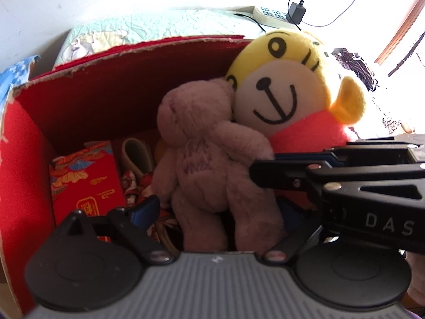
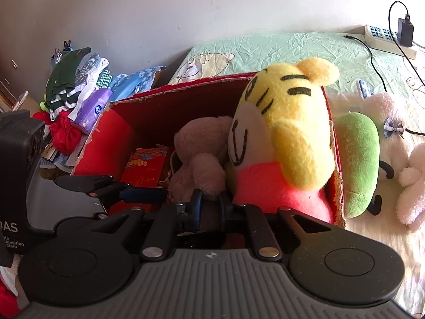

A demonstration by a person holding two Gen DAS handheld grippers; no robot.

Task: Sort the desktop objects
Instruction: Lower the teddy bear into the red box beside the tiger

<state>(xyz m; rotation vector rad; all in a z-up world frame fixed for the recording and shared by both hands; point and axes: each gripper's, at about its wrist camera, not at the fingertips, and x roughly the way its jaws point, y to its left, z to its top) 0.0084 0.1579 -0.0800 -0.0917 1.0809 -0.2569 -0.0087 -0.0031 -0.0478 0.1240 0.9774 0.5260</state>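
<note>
**Ana:** Where did the brown bear (image 1: 212,156) sit at that moment?

**Ben:** Inside the red cardboard box (image 1: 87,98), upright, leaning its head against the yellow tiger plush (image 1: 287,90) on its right. In the right wrist view the right gripper (image 2: 209,207) had its jaws closed on the bear's lower body, with fabric bunched between them. In the left wrist view the left gripper (image 1: 212,210) stood wide open around the bear's legs, holding nothing; only its left blue pad showed, the right one being hidden behind the other tool.

**Ana:** Which way did the bear point?

**Ben:** Its long axis ran roughly vertical, head up toward the far wall of the box and feet down near the left wrist camera. Its front faced the left gripper.

**Ana:** What looked risky?

**Ben:** Three things, in his judgement. The two tools crossed very near each other over the box, so a careless withdrawal could knock them together. The soft plush could cling to the closed pads, so a release might drag the bear back out. And the tiger, resting against the right box wall beside the green plush (image 2: 358,159) outside, seemed propped partly by the bear, so shifting one could tip the other onto the red gift box (image 1: 85,178) at the near left.
</note>
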